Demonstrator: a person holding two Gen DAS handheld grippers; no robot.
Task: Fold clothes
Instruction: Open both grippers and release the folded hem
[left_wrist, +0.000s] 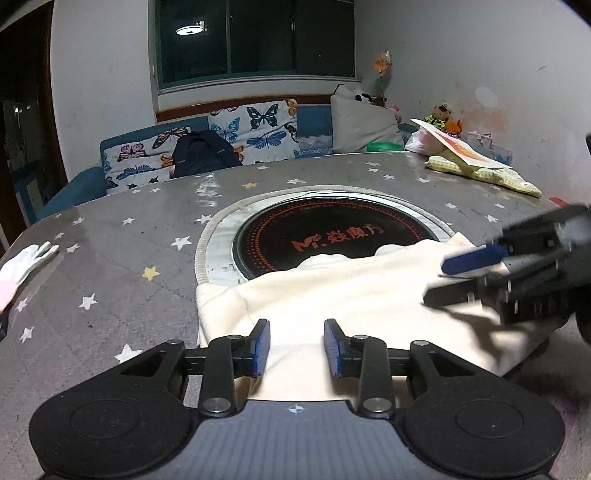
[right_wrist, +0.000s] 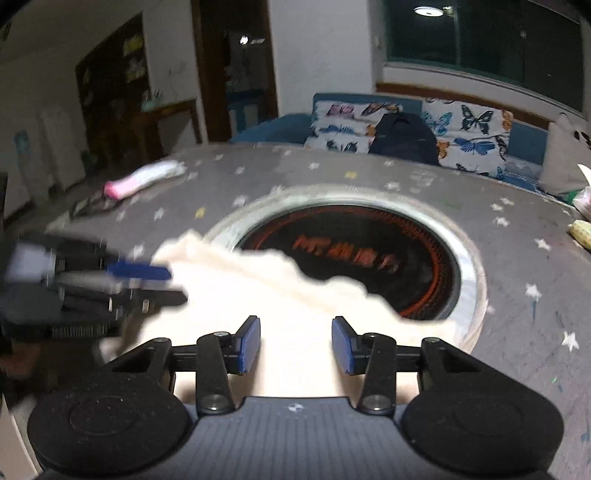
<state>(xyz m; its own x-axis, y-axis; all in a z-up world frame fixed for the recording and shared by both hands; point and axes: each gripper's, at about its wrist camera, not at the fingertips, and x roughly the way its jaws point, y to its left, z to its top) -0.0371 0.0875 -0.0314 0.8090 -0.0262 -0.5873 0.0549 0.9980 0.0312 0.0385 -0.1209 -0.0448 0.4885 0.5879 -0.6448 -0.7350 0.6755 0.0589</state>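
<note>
While spread: one garment (left_wrist: 332, 295), two grippers (left_wrist: 296, 347).

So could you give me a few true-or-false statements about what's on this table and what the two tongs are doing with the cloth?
1. The cream garment partly covers the round black cooktop set in the table. True.
2. The left tongs are clamped shut on the cloth. False: they stand open above it.
3. The tablecloth is grey with stars. True.
4. The right tongs are open over the garment. True.
5. The white glove lies on top of the garment. False: it lies apart, near the table's left edge.
</note>
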